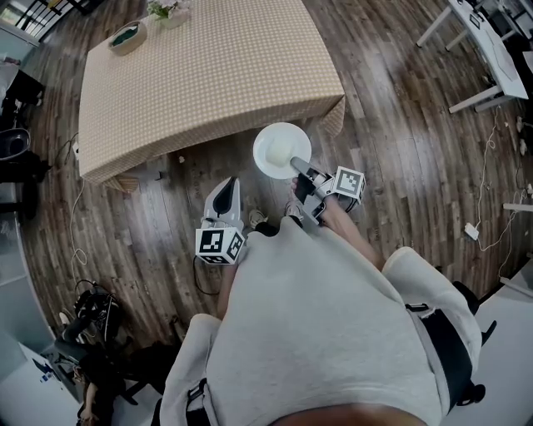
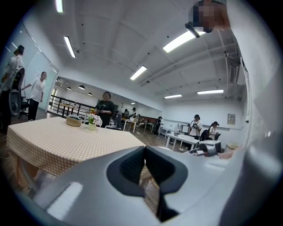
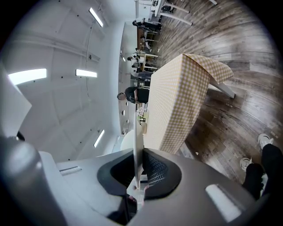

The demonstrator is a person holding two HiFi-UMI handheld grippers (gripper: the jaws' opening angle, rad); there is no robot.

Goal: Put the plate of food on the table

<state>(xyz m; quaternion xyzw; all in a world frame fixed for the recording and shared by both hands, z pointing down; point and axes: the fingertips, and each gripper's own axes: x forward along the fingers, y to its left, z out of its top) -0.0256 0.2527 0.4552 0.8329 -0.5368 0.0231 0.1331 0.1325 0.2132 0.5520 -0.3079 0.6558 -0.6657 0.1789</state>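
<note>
A white plate (image 1: 280,150) hangs over the wooden floor just off the near edge of the table (image 1: 208,75), which wears a beige checked cloth. My right gripper (image 1: 297,164) is shut on the plate's near rim. In the right gripper view the plate (image 3: 138,137) shows edge-on, pinched between the dark pads (image 3: 152,170), with the table (image 3: 177,97) beyond it. I cannot make out any food on the plate. My left gripper (image 1: 229,185) is shut and holds nothing, low and left of the plate; in its own view the left gripper (image 2: 148,176) faces the table (image 2: 66,141).
At the table's far corner stand a woven bowl (image 1: 127,37) and a small pot of flowers (image 1: 169,12). White desks (image 1: 491,50) are at the right, and cables and gear (image 1: 92,308) lie on the floor at the left. Several people (image 2: 106,106) stand beyond the table.
</note>
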